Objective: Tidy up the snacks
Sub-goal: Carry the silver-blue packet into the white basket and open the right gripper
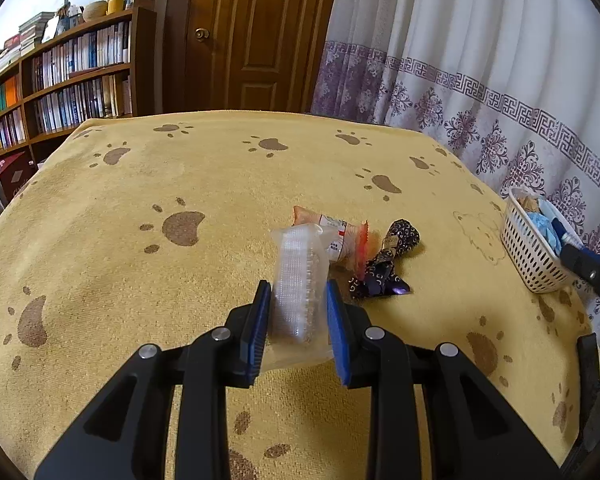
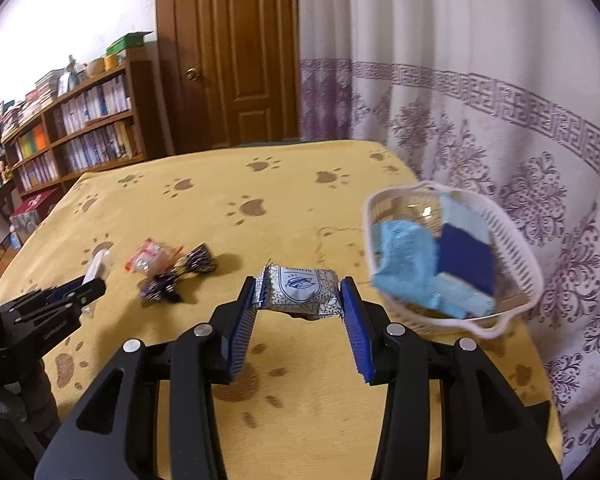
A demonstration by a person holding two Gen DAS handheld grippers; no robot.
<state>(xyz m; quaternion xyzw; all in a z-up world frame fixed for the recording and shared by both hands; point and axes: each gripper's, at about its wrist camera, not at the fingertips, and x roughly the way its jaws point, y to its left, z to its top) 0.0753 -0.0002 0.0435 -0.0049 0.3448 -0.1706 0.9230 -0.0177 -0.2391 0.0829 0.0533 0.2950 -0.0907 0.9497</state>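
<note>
Right wrist — silver snack (image 2: 300,290) clamped between right gripper (image 2: 300,300) pads.

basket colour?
White perforated plastic basket; clearest in the right wrist view.

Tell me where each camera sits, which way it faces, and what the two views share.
Left wrist: on the left tongs, facing the door across the paw-print cloth; its tongs pinch a clear packet.
Right wrist: on the right tongs, facing the same way; they grip a silver packet beside the white basket.
Shared: cloth, basket, the loose dark-wrapped snack, door.
</note>
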